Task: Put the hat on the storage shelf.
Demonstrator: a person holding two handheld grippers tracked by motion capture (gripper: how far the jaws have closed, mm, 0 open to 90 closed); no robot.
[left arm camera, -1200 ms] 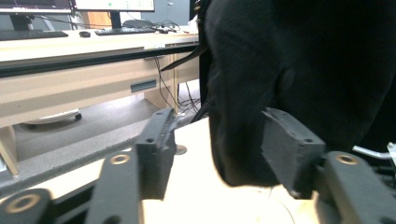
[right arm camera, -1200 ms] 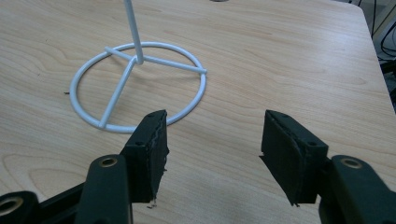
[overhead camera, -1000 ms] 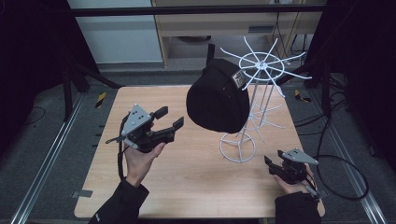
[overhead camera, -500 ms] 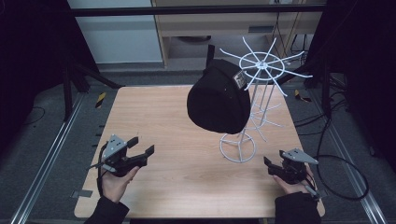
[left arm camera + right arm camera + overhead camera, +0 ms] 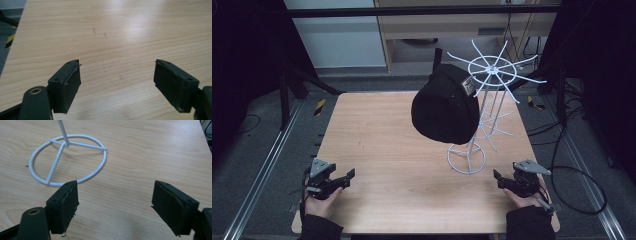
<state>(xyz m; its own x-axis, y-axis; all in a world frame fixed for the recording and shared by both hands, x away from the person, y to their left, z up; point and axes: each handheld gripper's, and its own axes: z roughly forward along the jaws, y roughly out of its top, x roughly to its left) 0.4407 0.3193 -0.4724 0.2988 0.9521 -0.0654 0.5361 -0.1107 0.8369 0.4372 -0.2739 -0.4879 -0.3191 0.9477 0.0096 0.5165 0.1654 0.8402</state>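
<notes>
A black cap [image 5: 445,105] hangs on a white wire stand [image 5: 484,95] at the right of the wooden table [image 5: 387,130]. My left gripper [image 5: 346,176] rests low near the table's front left corner, open, its jaws just having opened further, with only bare wood between the pads [image 5: 67,82]. My right gripper [image 5: 498,178] sits by the front right edge, open too, its jaws also just having widened, nothing between them. In the right gripper view the stand's ring base [image 5: 67,158] lies just beyond the left pad [image 5: 65,202].
The table's left edge [image 5: 15,47] runs close beside my left gripper, with dark floor and a yellow-black striped marker [image 5: 319,106] beyond. Cables [image 5: 582,175] trail on the floor at the right. Metal rails [image 5: 259,170] flank the table.
My left gripper has come down from mid-air near the cap to the table's front left corner. The right gripper has stayed where it was. The cap still hangs on the stand.
</notes>
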